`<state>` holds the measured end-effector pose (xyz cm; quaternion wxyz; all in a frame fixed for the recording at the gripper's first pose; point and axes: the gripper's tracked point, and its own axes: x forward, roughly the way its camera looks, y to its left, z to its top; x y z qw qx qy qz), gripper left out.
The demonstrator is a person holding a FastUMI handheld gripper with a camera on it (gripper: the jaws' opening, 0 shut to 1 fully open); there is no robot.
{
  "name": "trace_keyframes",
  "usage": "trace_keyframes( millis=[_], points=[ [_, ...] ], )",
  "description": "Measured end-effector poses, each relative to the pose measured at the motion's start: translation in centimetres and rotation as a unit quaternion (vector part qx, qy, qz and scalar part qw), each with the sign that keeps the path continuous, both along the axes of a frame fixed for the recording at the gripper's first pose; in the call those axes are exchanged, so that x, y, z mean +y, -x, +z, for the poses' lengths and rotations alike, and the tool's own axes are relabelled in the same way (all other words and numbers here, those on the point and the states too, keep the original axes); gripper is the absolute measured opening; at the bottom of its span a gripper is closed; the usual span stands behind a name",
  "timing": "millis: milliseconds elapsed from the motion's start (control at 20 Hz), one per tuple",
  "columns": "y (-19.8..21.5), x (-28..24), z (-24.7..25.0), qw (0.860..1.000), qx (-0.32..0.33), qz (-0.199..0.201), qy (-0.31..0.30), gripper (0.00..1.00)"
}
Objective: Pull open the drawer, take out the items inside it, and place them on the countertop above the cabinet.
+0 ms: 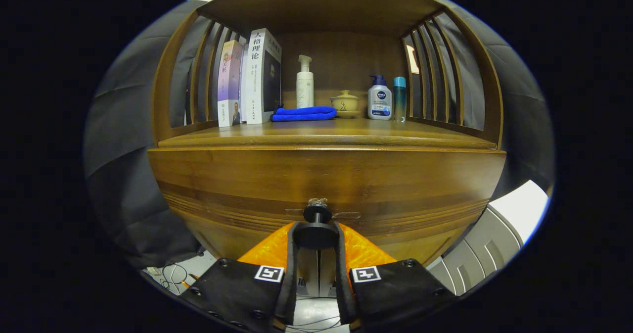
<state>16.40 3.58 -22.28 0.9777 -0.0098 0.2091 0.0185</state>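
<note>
The hand-held gripper [317, 234] is clamped on the closed drawer's [326, 184] knob [317, 224].

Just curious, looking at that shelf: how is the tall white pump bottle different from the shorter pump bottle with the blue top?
The tall white pump bottle is slim and all white; the shorter pump bottle is squat, with a blue pump and a blue label. The tall one stands behind the blue cloth, the short one between the teapot and a teal bottle. Both stand upright on the countertop, beyond the gripper, which clasps the drawer knob.
</note>
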Motion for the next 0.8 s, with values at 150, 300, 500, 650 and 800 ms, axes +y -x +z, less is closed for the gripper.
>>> trace_keyframes(
  millis=[150, 300, 500, 650, 800],
  points=[
    [1.5, -0.1, 0.1, 1.0, 0.0, 0.002, -0.003, 0.36],
    [2.9, -0.2, 0.3, 1.0, 0.001, 0.009, -0.004, 0.36],
    [4.8, -0.2, 0.5, 1.0, 0.002, 0.011, -0.004, 0.36],
    [6.2, -0.2, 0.6, 1.0, -0.001, 0.014, 0.0, 0.36],
    [7.8, -0.2, 0.7, 1.0, -0.002, 0.015, -0.001, 0.36]
  ],
)
